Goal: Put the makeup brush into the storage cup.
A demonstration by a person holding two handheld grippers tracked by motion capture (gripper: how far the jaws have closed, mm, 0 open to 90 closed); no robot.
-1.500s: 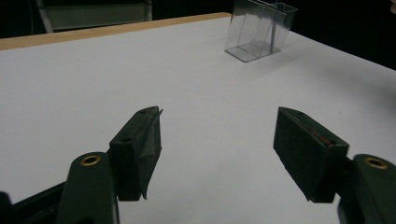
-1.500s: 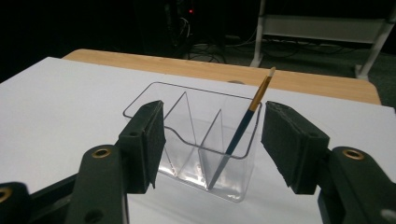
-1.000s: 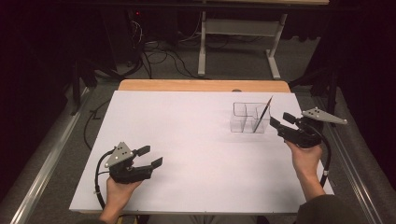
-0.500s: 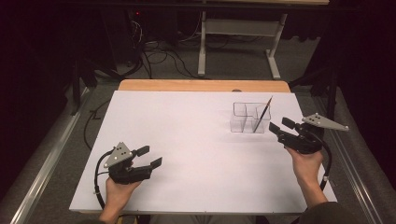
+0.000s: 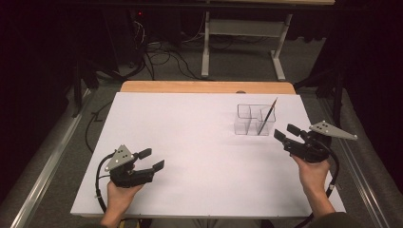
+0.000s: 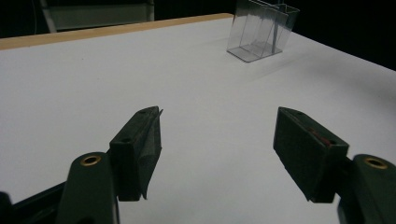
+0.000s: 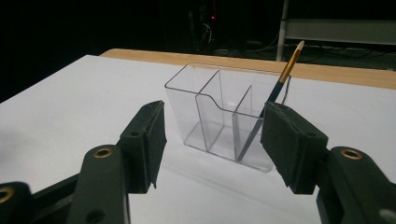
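Note:
A clear plastic organizer [image 5: 254,119] with several compartments stands on the white table top [image 5: 199,142] at the right rear. A dark pencil [image 5: 267,116] with a gold band leans in its right compartment, tip up. My right gripper [image 5: 283,132] hovers just right of the organizer, open and empty; the right gripper view has the organizer [image 7: 224,116] and pencil [image 7: 275,95] close ahead between the jaws. My left gripper [image 5: 152,159] rests low at the front left, open and empty, with the organizer [image 6: 261,30] far off.
A wooden strip [image 5: 206,87] edges the far side of the table. Beyond it stand a white frame leg [image 5: 205,47] and loose cables [image 5: 161,52] on the floor. Metal rails run along both table sides.
My right gripper has drifted slightly down and toward the front of the table. The left gripper has stayed where it was.

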